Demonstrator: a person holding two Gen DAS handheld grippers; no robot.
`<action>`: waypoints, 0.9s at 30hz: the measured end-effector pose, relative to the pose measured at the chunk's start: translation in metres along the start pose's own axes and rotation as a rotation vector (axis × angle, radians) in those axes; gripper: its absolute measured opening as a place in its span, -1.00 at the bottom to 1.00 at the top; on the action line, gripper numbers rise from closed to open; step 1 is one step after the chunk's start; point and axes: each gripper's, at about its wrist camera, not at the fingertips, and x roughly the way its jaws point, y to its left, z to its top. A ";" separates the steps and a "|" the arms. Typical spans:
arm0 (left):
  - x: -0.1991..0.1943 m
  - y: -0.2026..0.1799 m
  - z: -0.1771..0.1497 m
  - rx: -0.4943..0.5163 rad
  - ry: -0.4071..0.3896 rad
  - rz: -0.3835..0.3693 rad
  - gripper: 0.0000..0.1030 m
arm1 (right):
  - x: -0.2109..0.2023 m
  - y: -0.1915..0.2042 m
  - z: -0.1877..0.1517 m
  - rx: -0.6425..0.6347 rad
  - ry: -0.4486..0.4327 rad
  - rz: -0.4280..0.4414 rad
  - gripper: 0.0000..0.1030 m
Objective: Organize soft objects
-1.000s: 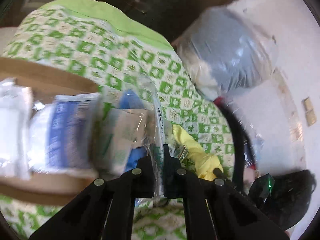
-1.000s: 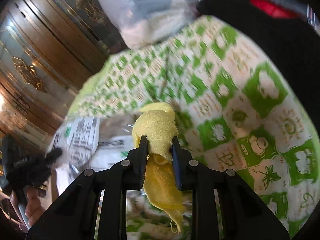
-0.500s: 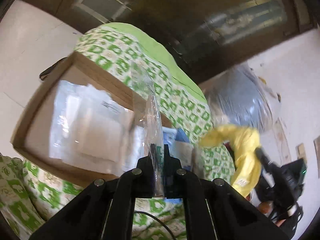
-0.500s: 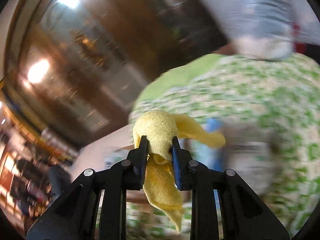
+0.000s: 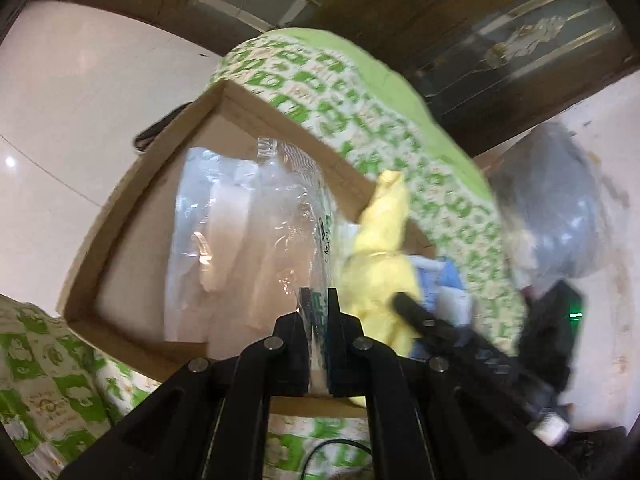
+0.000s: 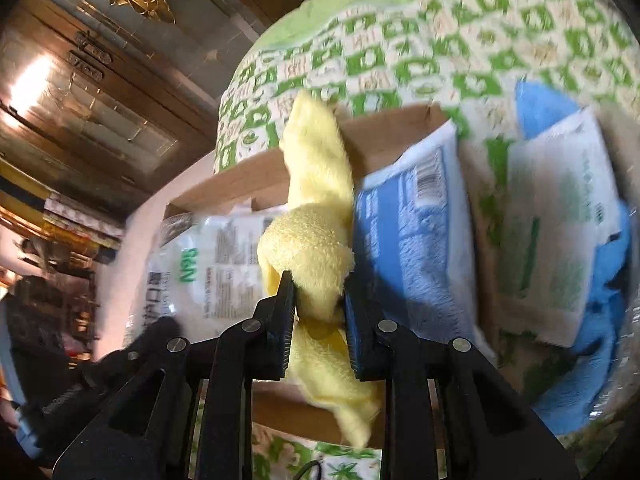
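Note:
My left gripper (image 5: 319, 296) is shut on the edge of a clear plastic bag (image 5: 256, 240) of white masks, held over an open cardboard box (image 5: 120, 216). My right gripper (image 6: 320, 284) is shut on a yellow fluffy cloth (image 6: 316, 216), held above the same box (image 6: 256, 168). The cloth (image 5: 380, 264) and the right gripper (image 5: 416, 316) also show in the left wrist view, just right of the bag. In the right wrist view the mask bag (image 6: 208, 264) lies left of the cloth and a packed blue towel (image 6: 416, 240) lies right of it.
The box sits on a green-and-white patterned bedspread (image 5: 360, 92). A second wrapped pack (image 6: 560, 220) and loose blue cloth (image 6: 596, 340) lie to the right. A grey plastic-wrapped bundle (image 5: 560, 208) stands by the wall. Dark wooden cabinets (image 6: 100, 80) are behind.
Both grippers have swung over the cardboard box. The yellow cloth has been carried from the bedspread to just right of the mask bag. Both grips are unchanged.

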 end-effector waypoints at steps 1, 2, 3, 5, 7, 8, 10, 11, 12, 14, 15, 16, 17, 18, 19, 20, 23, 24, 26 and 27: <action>0.002 0.004 0.000 -0.004 0.003 0.019 -0.93 | 0.004 -0.002 0.000 0.010 0.016 0.012 -0.52; 0.003 0.006 0.000 -0.012 0.008 0.032 -0.93 | 0.005 -0.004 0.000 0.021 0.022 0.026 -0.48; 0.005 0.009 0.000 -0.021 0.013 0.048 -0.92 | 0.004 -0.006 0.002 0.019 0.019 0.020 -0.46; 0.001 0.010 -0.001 -0.023 0.010 0.058 -0.90 | 0.004 -0.003 0.000 0.010 0.021 0.003 -0.38; -0.004 0.009 0.000 -0.019 -0.009 0.070 -0.68 | 0.009 -0.002 -0.003 0.012 0.047 0.008 -0.38; -0.008 0.007 0.000 -0.012 -0.034 0.079 -0.58 | 0.011 -0.002 -0.003 0.011 0.058 0.012 -0.38; -0.018 0.002 -0.001 0.011 -0.105 0.115 -0.12 | 0.005 0.001 -0.002 -0.008 0.032 -0.001 -0.35; -0.025 -0.002 -0.003 0.021 -0.148 0.135 -0.01 | -0.001 0.002 -0.001 -0.022 0.007 -0.001 -0.10; -0.030 -0.004 -0.005 0.027 -0.178 0.146 0.12 | -0.010 0.003 0.001 -0.041 -0.028 -0.003 0.13; -0.035 -0.009 -0.007 0.036 -0.214 0.158 0.12 | -0.033 0.004 0.002 -0.067 -0.096 -0.015 0.16; -0.039 -0.011 -0.009 0.042 -0.235 0.154 0.12 | -0.043 0.005 0.001 -0.072 -0.127 -0.018 0.16; -0.040 -0.013 -0.009 0.044 -0.245 0.144 0.12 | -0.057 0.004 0.000 -0.076 -0.170 -0.028 0.16; -0.043 -0.016 -0.010 0.051 -0.253 0.121 0.12 | -0.071 0.000 -0.002 -0.076 -0.208 -0.047 0.16; -0.045 -0.020 -0.013 0.067 -0.262 0.080 0.12 | -0.081 -0.002 -0.003 -0.070 -0.233 -0.060 0.16; -0.046 -0.026 -0.015 0.085 -0.265 0.051 0.12 | -0.095 -0.009 -0.005 -0.055 -0.266 -0.075 0.16; -0.047 -0.032 -0.019 0.113 -0.264 0.022 0.12 | -0.106 -0.018 -0.008 -0.034 -0.296 -0.085 0.16; -0.042 -0.057 -0.032 0.192 -0.224 -0.050 0.12 | -0.139 -0.062 -0.014 0.092 -0.362 -0.106 0.16; -0.037 -0.068 -0.036 0.222 -0.186 -0.084 0.12 | -0.145 -0.077 -0.017 0.145 -0.379 -0.106 0.16; -0.025 -0.089 -0.048 0.275 -0.109 -0.143 0.12 | -0.161 -0.112 -0.021 0.283 -0.430 -0.106 0.16; -0.019 -0.101 -0.054 0.297 -0.076 -0.166 0.12 | -0.171 -0.131 -0.022 0.366 -0.463 -0.109 0.16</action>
